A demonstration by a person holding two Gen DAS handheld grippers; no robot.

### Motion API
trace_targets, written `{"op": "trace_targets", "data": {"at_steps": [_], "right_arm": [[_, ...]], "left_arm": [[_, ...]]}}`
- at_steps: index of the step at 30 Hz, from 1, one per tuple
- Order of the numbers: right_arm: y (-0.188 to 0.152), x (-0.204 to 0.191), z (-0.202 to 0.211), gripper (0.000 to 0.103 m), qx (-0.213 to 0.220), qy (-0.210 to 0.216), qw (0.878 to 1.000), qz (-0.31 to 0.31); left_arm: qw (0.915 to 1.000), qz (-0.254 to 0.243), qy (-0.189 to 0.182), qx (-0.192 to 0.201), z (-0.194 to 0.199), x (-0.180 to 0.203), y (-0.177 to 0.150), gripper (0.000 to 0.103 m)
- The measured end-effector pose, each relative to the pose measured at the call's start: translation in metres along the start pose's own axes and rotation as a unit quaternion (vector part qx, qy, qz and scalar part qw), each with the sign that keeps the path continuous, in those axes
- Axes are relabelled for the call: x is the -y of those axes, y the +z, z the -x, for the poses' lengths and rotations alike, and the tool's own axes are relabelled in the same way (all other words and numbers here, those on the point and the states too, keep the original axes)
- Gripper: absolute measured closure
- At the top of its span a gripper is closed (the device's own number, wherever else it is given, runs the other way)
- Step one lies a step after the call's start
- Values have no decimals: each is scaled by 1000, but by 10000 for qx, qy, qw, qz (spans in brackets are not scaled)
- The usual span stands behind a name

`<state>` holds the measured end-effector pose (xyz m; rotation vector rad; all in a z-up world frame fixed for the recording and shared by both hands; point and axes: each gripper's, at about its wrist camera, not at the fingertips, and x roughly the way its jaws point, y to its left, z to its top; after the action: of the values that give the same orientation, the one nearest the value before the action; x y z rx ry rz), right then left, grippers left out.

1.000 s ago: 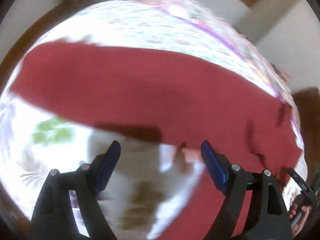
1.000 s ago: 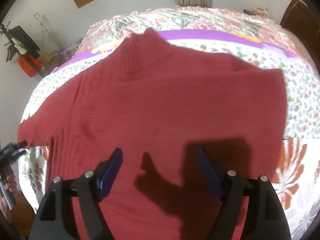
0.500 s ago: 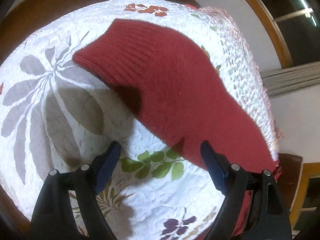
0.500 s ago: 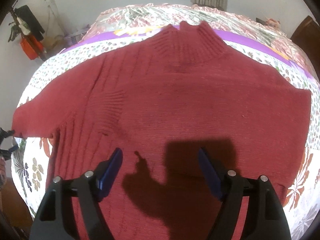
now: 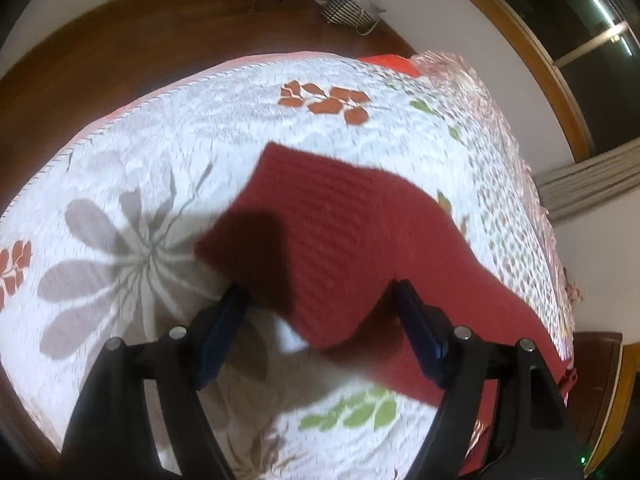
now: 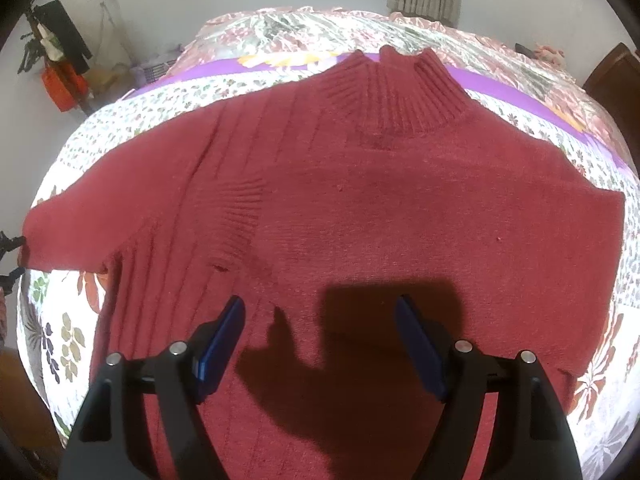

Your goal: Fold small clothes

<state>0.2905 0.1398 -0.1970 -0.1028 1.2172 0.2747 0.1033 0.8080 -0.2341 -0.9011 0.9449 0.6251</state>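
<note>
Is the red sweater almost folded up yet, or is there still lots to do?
Only a little is done. One sleeve already lies folded across the red sweater, which is spread flat on the bed quilt. Right now the left gripper, open, is at the other sleeve's cuff but hasn't grabbed it. The right gripper, open, hovers over the body. That sleeve and the body folds remain.

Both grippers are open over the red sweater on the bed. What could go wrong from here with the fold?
1. The left gripper is open with the sleeve cuff between its fingers; closing too deep could pinch the floral bedspread as well.
2. One sleeve already lies folded across the sweater; dragging the other could shift it.
3. The right gripper hovers open mid-body, holding nothing, so the sweater may slide when pulled.
</note>
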Motion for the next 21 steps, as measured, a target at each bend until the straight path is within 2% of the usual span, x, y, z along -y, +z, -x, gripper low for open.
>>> {"op": "trace_targets", "data": {"at_steps": [3, 6, 8, 9, 11, 16, 21], "right_arm": [[1, 5, 0, 25, 16, 22, 10000, -86], [0, 8, -1, 25, 24, -8, 9999, -97], [0, 11, -1, 25, 16, -15, 9999, -120], [-1, 12, -1, 25, 14, -13, 9999, -133], [-2, 15, -1, 25, 17, -13, 9999, -151], [-3, 27, 1, 25, 18, -43, 9997, -226], [-7, 43, 3, 25, 33, -58, 9994, -351]], "left_arm": [[9998, -16, 91, 163, 1, 2, 5, 34], [9993, 35, 156, 345, 12, -2, 6, 52], [9988, 25, 159, 467, 15, 3, 8, 73], [9983, 12, 146, 558, 19, 7, 7, 77], [9974, -26, 151, 708, 28, 14, 5, 93], [9925, -571, -62, 1081, 50, 58, -12, 93], [9848, -1266, -337, 1143, 54, 119, -35, 95]]}}
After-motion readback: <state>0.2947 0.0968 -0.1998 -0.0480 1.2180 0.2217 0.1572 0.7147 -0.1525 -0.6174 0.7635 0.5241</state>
